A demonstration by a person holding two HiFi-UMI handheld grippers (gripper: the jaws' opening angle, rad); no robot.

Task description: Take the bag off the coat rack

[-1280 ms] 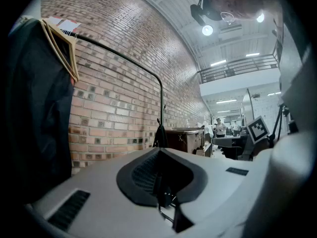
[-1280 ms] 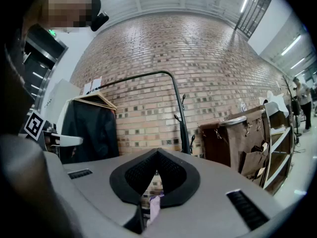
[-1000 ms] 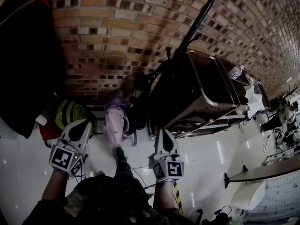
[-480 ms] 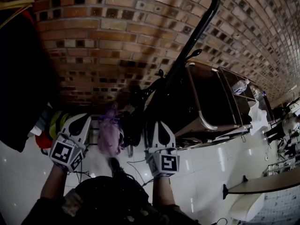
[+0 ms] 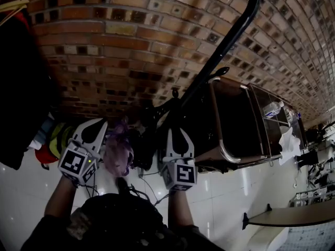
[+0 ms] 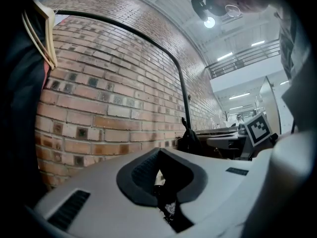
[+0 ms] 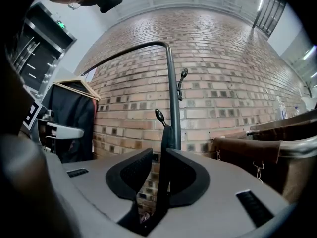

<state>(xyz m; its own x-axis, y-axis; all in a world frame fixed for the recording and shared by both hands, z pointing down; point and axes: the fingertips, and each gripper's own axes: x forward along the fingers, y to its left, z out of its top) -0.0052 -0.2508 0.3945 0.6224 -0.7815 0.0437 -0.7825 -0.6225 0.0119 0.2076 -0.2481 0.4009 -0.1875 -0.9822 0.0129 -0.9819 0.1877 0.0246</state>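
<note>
A black coat rack pole [image 5: 225, 41] slants up in front of the brick wall, and its knobbed hooks [image 7: 159, 115] show in the right gripper view. A black strap [image 7: 163, 172] hangs from the lower hook and passes between the jaws of my right gripper [image 7: 157, 155]. Those jaws are opening: the strap lies against the right jaw, with a gap on its left. In the head view, the right gripper [image 5: 176, 131] is at the rack's dark bag [image 5: 144, 143]. A purple bag [image 5: 118, 150] hangs beside it. My left gripper [image 5: 99, 123] is shut, just left of the purple bag.
A dark coat on a wooden hanger [image 7: 74, 113] hangs at the left. A brown cabinet with a metal rail [image 5: 235, 124] stands right of the rack. Yellow and red items [image 5: 55, 140] lie low at the left. Cables trail over the white tiled floor [image 5: 225, 192].
Both grippers have risen and closed in on the rack. The right gripper has shifted left, up to the dark bag. The view has tilted up the wall.
</note>
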